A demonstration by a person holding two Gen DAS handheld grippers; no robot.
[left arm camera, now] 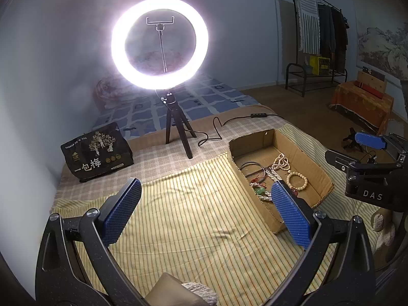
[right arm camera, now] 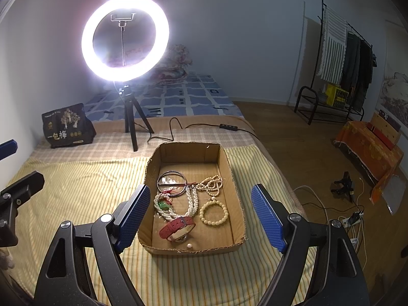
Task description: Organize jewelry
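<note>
**All the jewelry sits in the box, both claws empty**

I have both claws spread wide with nothing between the pads. My left gripper [left arm camera: 204, 209] hangs over the striped bedspread [left arm camera: 178, 216], to the left of the cardboard box [right arm camera: 234, 186]; my right gripper [right arm camera: 204, 216] looks straight down into it.

Every piece I can see lies inside the box: a red watch [right arm camera: 178, 227] near the front wall, a loose pearl [right arm camera: 189, 246] just in front of it, a cream bead bracelet [right arm camera: 213, 213] to the right, a heap of pearl strands [right arm camera: 178, 204] with a green pendant [right arm camera: 164, 206] tangled in, a smaller bead string [right arm camera: 211, 185] further back, and two thin bangles [right arm camera: 171, 181] overlapping the heap. Nothing lies out on the bedspread. I judge this fits either a gathering job already finished or a pile waiting to be sorted apart; the views do not settle which.

The box is shallow, raw corrugated card with ragged cut edges. The watch strap looks like grained leather, the beads smooth and round, the bangles hard, thin metal hoops. The strands cross each other, so lifting one would likely drag its neighbours.
</note>
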